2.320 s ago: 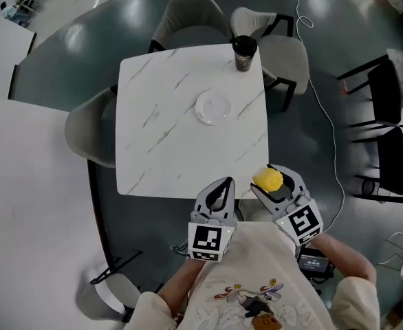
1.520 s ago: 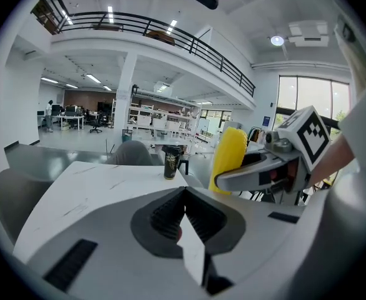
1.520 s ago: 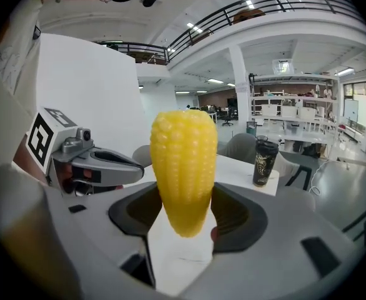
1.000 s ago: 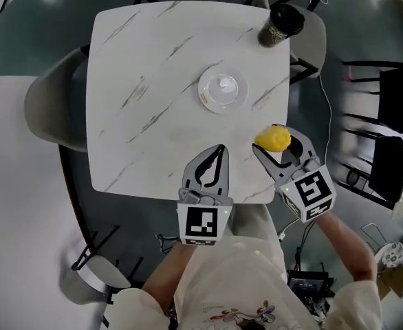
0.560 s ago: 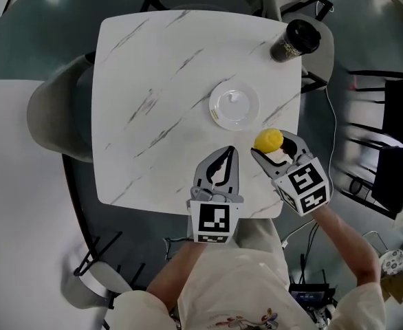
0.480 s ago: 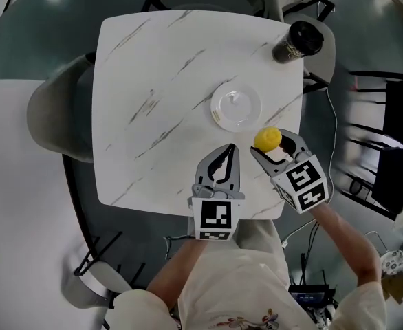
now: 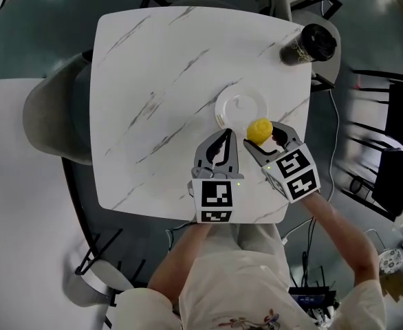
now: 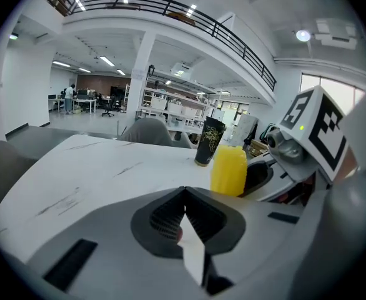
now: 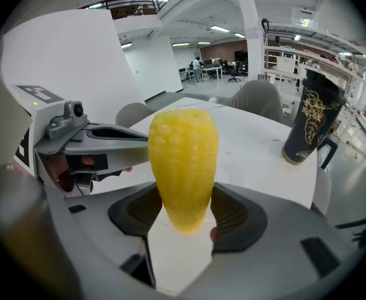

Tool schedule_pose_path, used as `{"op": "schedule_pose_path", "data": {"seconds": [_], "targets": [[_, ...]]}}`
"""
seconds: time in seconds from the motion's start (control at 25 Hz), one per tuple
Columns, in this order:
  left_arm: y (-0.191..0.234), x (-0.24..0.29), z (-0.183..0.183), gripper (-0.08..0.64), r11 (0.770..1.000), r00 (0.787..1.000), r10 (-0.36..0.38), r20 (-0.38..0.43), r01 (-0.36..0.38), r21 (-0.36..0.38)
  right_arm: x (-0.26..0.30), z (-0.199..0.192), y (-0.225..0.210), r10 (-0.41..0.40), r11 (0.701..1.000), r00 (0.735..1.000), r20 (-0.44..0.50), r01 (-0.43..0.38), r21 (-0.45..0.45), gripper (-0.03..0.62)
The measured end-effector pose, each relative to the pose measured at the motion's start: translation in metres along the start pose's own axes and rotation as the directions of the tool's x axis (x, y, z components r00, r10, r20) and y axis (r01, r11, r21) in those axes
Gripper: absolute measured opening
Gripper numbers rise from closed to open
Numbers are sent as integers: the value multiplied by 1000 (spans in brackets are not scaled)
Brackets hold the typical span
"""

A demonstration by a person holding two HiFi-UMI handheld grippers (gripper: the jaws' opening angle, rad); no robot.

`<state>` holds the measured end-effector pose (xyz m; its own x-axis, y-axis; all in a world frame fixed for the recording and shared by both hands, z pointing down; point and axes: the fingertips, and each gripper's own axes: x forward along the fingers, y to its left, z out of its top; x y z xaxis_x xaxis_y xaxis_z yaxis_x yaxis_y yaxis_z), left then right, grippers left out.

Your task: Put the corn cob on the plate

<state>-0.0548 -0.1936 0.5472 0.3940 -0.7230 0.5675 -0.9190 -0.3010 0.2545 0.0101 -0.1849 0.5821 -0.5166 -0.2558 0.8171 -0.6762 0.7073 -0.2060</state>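
A yellow corn cob [image 7: 259, 130] stands upright between the jaws of my right gripper [image 7: 262, 137], which is shut on it just at the near edge of the small white plate [image 7: 234, 106]. In the right gripper view the corn cob [image 9: 182, 164] fills the middle, held at its lower half. My left gripper [image 7: 222, 140] hangs beside it to the left, shut with nothing in it, over the white marble table [image 7: 153, 81]. The left gripper view shows the corn cob [image 8: 228, 170] and the right gripper close on its right.
A dark paper cup [image 7: 309, 45] stands at the table's far right corner, and the same cup [image 9: 309, 127] shows in the right gripper view. Grey chairs [image 7: 47, 115] stand at the left and far sides. Black chairs [image 7: 394, 102] and cables lie on the floor to the right.
My right gripper has carried the corn cob forward and left, from off the table's near edge to the near rim of the plate. The left gripper moved forward with it, still shut.
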Motion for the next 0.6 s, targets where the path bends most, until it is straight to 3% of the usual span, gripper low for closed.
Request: {"op": "schedule_pose_path", "data": {"seconds": [0.36, 0.6], "targets": [[14, 30, -13, 8, 998, 996, -2, -89, -3, -63, 30, 8, -7, 12, 998, 999, -50, -9, 59, 249], [25, 40, -17, 8, 996, 994, 9, -107, -19, -87, 38, 8, -14, -1, 998, 990, -140, 9, 56, 249]]}}
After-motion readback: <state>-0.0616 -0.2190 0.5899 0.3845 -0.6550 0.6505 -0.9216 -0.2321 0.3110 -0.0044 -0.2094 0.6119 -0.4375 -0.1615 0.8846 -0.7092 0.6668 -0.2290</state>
